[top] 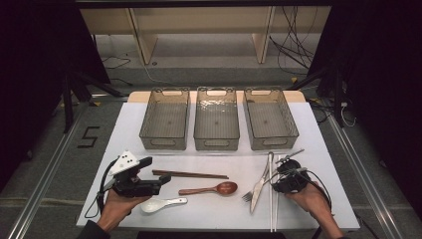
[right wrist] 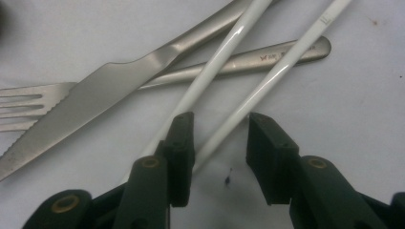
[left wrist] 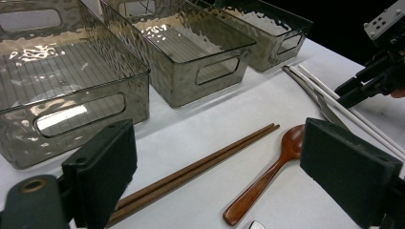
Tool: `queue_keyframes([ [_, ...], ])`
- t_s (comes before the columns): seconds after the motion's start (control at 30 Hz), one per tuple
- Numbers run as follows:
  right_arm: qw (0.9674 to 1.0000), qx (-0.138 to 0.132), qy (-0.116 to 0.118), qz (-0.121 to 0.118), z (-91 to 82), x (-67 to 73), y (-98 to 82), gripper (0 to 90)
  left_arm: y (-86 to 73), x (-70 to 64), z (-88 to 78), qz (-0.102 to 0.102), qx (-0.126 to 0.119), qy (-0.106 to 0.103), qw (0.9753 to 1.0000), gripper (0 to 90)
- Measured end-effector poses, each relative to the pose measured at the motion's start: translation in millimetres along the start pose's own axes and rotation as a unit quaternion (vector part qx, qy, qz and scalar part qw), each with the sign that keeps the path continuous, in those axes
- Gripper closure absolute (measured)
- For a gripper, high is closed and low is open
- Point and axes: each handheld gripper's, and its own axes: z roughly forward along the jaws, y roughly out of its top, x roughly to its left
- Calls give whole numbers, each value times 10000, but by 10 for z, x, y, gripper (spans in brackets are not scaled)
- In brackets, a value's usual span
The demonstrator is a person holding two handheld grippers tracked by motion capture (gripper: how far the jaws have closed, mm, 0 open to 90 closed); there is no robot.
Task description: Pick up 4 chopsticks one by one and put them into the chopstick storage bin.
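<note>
1. Table (top: 308,134): a white surface bearing all the items; the person's forearms enter from its near edge.
2. Three clear bins (top: 216,119): transparent ribbed containers with cut-out handles, side by side along the far half of the table, seen up close in the left gripper view (left wrist: 191,52).
3. Left gripper (top: 161,183): held level in the left hand (top: 117,206) at the near left, a grey three-cornered plate on top. Its jaws stand wide apart with nothing between the pads (left wrist: 105,171); the wooden items lie on the table beyond them.
4. Right gripper (top: 281,172): held in the right hand (top: 311,199) at the near right, tilted down onto the white chopsticks. Its jaws are partly apart; one chopstick runs between the pads (right wrist: 265,143), the other passes under the left pad. No firm pinch is visible.
5. White chopsticks (right wrist: 239,62): a pair lying lengthwise at the right of the table (top: 273,209), crossing over the knife and fork handles.
6. Wooden chopsticks (top: 191,174): a dark pair lying crosswise, centre-left (left wrist: 200,164).
7. Knife (right wrist: 110,81): metal, serrated, lying across the fork (right wrist: 24,102).
8. Wooden spoon (top: 211,189): just nearer than the wooden chopsticks, bowl to the right.
9. White spoon (top: 159,204): ceramic, beside the left hand.
</note>
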Motion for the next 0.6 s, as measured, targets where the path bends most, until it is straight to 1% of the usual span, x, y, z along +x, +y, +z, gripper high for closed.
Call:
queue_keyframes([
  [0.1, 9999, 26, -94, -95, 3, 8, 9, 675, 1, 1, -3, 12, 6, 1, 10000, 116],
  [0.2, 9998, 58, -115, -118, 1, 0, 16, 699, 0, 2, -3, 12, 10, 2, 10000, 116],
  [0.3, 9999, 50, -76, -101, 3, -16, 21, 707, 0, 2, -3, 14, 11, -4, 10000, 116],
  [0.5, 9999, 119, 11, 30, -9, -67, 31, 744, -1, 0, 0, 6, 4, -6, 10000, 116],
  [0.6, 9999, 126, 6, 73, -12, -88, 32, 762, 0, 0, 0, 23, 15, 0, 10000, 117],
])
